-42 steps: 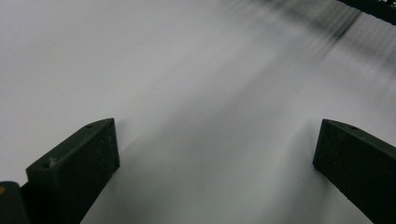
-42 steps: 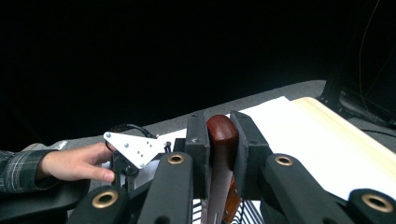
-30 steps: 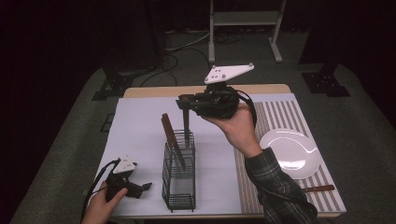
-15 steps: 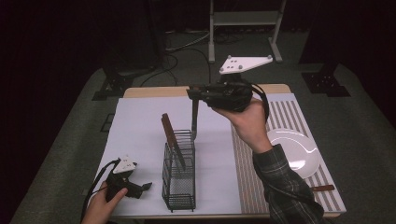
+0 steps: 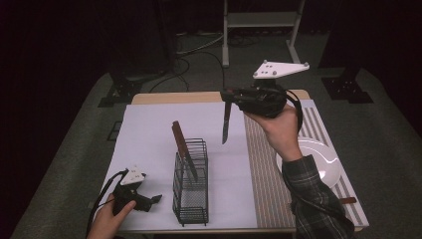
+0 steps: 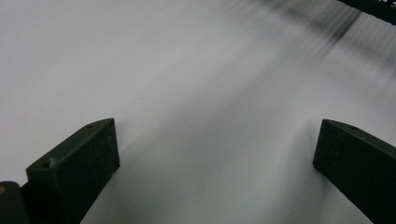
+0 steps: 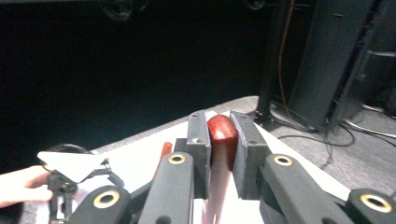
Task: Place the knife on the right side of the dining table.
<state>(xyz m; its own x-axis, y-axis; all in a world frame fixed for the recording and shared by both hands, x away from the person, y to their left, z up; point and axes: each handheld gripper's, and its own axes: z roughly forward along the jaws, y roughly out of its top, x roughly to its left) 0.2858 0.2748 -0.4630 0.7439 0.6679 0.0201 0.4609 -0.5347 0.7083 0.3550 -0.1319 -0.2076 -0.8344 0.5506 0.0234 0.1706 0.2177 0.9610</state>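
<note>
The knife (image 5: pixel 225 124) hangs blade-down in the upper middle of the high view, above the counter (image 5: pixel 149 129) and apart from the wire rack (image 5: pixel 190 186), its red handle pinched between the fingers of the right gripper (image 5: pixel 230 95). Another knife (image 5: pixel 182 149) stands tilted in the rack. At the lower left, the left gripper (image 5: pixel 155 200) rests with fingers spread wide.

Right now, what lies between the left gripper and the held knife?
In the high view, the wire rack, holding another knife, stands between the left gripper and the held knife.
</note>
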